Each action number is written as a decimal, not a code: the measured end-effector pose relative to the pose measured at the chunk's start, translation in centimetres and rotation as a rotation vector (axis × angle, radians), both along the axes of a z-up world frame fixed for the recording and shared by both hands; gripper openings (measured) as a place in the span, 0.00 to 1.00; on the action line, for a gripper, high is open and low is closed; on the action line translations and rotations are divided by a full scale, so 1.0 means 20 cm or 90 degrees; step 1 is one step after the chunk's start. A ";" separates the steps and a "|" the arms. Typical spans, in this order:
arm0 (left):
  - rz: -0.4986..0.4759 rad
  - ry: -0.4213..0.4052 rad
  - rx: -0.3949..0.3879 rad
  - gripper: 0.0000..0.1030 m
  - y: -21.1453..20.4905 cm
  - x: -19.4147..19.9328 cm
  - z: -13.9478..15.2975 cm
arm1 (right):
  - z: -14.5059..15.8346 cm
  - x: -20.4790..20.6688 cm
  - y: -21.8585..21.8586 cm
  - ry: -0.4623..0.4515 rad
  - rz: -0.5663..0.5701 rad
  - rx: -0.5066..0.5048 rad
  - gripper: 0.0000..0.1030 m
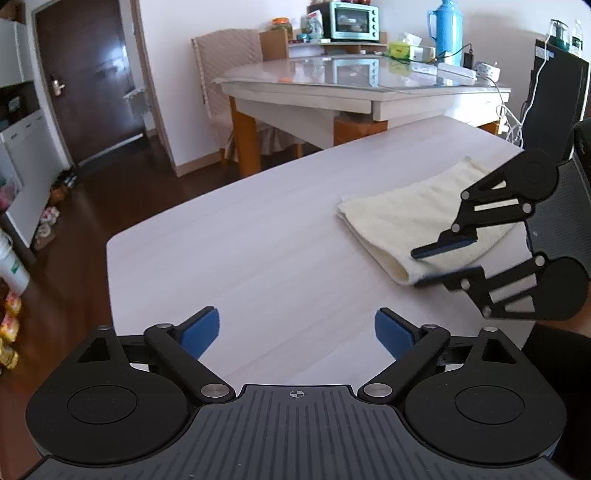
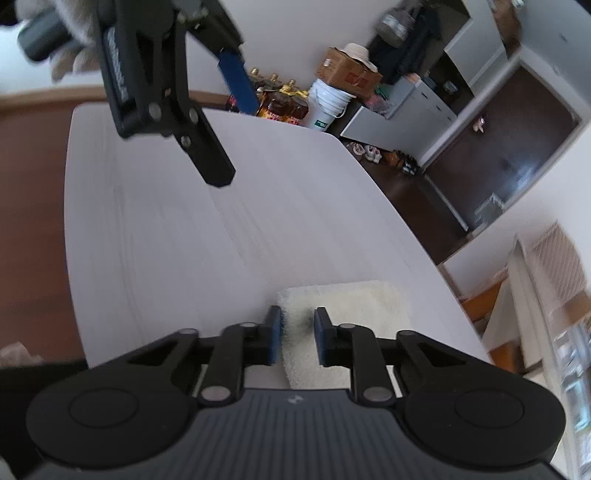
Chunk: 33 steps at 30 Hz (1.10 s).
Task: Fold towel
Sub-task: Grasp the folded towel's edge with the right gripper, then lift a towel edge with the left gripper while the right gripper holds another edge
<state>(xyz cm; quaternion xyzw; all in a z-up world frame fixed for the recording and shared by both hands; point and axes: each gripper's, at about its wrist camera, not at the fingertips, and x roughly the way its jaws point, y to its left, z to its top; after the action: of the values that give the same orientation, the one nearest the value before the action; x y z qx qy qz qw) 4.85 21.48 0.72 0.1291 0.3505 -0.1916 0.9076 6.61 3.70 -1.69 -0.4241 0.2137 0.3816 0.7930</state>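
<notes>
A cream towel [image 1: 399,218], folded into a small thick rectangle, lies flat near the right edge of the pale wooden table [image 1: 240,240]. My right gripper [image 1: 416,268] reaches in from the right, rolled on its side, at the towel's near corner. In the right wrist view its jaws [image 2: 298,310] stand narrow, with the towel [image 2: 354,306] between the blue pads and its left edge against the left pad. My left gripper [image 1: 297,328] is wide open over bare table, well left of the towel, holding nothing. It also hangs over the table's far end [image 2: 233,144] in the right wrist view.
Beyond this table stands a dining table [image 1: 369,92] with a toaster oven [image 1: 354,20] and a blue thermos [image 1: 447,29], and a covered chair [image 1: 225,74]. A black chair [image 1: 554,103] stands at the right. A white bucket [image 2: 328,103], boxes and bottles crowd the floor past the far edge.
</notes>
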 end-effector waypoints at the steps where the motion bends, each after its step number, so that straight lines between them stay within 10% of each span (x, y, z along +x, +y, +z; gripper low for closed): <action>1: -0.015 -0.011 0.015 0.93 -0.02 -0.02 -0.01 | 0.00 0.00 0.00 0.002 0.003 0.004 0.06; 16: -0.353 -0.112 0.165 0.93 -0.62 -0.27 -0.09 | 0.41 0.03 -0.71 0.353 0.091 0.244 0.05; 26: -0.509 -0.080 0.215 0.09 -0.87 -0.31 -0.13 | 0.41 0.01 -1.10 0.419 0.067 0.320 0.05; 33: -0.548 -0.003 0.209 0.07 -0.94 -0.24 -0.11 | 0.30 -0.07 -1.20 0.401 0.006 0.330 0.15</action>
<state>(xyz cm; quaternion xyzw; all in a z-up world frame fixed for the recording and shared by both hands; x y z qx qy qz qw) -0.02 2.78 -1.39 0.4050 0.2888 -0.4927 0.7140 5.23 -20.34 4.23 -0.0736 0.3411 0.5378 0.7675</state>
